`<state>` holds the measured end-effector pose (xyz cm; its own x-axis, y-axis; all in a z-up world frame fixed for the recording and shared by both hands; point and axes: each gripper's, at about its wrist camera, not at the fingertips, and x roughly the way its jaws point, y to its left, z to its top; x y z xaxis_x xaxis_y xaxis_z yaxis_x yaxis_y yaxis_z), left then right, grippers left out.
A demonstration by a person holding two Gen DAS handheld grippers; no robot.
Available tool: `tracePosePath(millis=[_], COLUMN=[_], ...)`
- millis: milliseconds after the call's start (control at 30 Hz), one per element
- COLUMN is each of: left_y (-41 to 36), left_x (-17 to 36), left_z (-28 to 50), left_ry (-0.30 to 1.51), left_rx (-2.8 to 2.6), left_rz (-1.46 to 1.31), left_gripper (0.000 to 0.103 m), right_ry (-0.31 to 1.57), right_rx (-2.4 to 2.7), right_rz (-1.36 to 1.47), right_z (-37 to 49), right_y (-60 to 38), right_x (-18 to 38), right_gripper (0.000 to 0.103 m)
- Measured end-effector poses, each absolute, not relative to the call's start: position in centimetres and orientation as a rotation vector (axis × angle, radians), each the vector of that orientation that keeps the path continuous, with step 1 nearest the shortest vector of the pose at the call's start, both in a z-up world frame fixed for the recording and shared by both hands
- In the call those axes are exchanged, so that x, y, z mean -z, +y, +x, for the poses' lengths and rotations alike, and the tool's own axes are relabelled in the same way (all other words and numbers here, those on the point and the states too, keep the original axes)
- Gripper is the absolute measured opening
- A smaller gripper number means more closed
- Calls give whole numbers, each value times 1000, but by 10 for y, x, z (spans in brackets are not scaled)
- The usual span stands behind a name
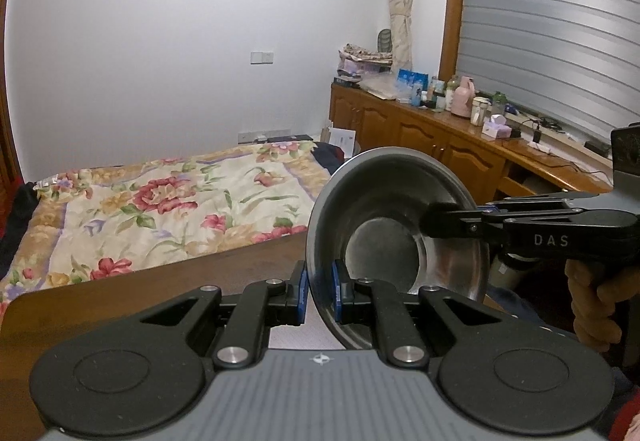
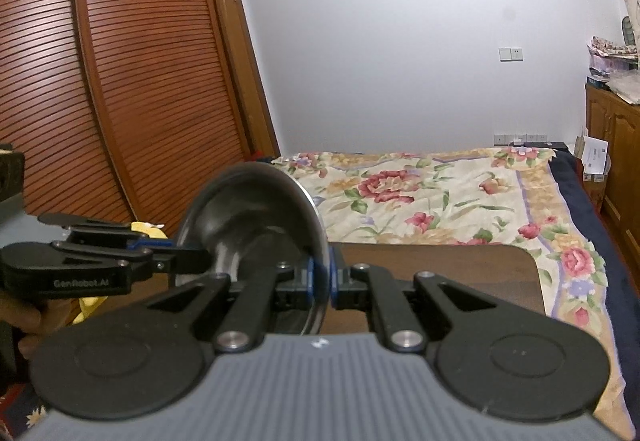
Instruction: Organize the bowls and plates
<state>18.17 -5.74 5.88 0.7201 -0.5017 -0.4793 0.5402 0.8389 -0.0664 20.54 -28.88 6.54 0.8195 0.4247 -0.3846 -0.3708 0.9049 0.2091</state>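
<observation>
Currently, steel bowl (image 1: pixel 396 217) is clenched at opp. rims by left tool (image 1: pixel 319 291) & right tool (image 2: pixel 321 283); one grip should be released before lowering to surface (image 2: pixel 440 269).

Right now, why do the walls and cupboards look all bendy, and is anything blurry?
Left wrist view: the fisheye lens bows the window blind. Right wrist view: the wardrobe curves likewise; the steel bowl looks soft, close to the lens.
</observation>
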Motion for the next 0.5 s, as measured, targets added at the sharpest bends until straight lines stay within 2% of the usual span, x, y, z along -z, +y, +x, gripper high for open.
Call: tracePosePath(millis=[500], left_y=[-49], left_x=[-32], left_z=[132], left_ry=[582], left_rx=[615], left_rz=[31], left_gripper=[14], right_ry=[509], right_rx=[-426], right_rz=[159], right_z=[160], right_y=[-285], right_x=[-33], right_gripper=[9])
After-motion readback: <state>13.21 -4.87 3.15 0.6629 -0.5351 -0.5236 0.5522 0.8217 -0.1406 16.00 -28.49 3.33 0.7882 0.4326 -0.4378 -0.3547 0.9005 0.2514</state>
